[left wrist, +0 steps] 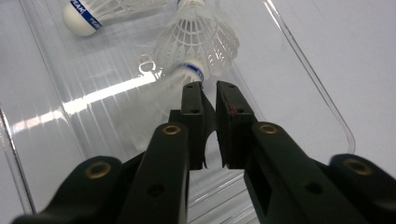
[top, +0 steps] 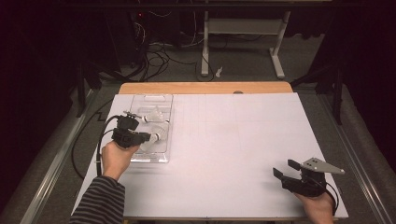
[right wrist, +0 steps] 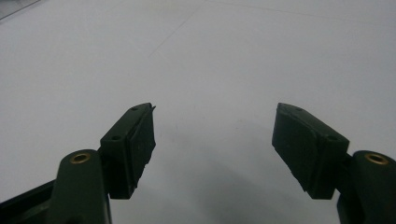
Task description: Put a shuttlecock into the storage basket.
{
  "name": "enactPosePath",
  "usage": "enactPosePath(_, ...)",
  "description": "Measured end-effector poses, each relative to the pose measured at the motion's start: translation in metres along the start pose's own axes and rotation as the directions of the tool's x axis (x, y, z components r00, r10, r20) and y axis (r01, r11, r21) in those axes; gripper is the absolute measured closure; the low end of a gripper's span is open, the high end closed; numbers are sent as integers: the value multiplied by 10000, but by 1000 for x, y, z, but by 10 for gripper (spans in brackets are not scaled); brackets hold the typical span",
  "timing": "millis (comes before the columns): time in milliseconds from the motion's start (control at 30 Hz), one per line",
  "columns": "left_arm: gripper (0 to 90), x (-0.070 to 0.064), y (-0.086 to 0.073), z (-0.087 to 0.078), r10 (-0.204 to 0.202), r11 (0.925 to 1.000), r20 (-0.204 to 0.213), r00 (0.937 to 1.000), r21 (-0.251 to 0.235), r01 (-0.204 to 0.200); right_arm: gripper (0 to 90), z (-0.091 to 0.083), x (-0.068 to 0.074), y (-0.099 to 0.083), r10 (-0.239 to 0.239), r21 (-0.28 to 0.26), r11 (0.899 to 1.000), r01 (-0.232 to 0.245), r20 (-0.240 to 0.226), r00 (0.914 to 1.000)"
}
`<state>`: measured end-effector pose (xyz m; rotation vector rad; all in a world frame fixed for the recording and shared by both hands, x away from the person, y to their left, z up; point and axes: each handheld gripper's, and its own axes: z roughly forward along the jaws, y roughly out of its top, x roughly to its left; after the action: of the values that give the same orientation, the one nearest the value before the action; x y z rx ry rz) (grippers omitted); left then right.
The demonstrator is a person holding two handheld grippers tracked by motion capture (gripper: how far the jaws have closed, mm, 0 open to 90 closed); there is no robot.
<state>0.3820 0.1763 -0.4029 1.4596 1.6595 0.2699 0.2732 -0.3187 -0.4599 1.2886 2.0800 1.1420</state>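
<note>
The left hand-held gripper reaches into the clear tray at the tabletop's left, its jaws nearly closed at the cork of a shuttlecock; whether they pinch it, I cannot tell. Another shuttlecock lies in the tray, so none looks moved yet. The right hand-held gripper hovers wide open and empty over bare tabletop.
</note>
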Motion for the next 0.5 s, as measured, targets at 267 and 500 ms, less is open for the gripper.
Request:
enactPosePath(267,683,-2,0,-4,43,9998,-12,10000,-170,-43,306,0,0,0,7,-6,10000,-7,13,10000)
enactPosePath(500,580,-4,-1,-5,92,9995,19,10000,-299,-92,306,0,0,0,-8,-10,10000,8,15,10000)
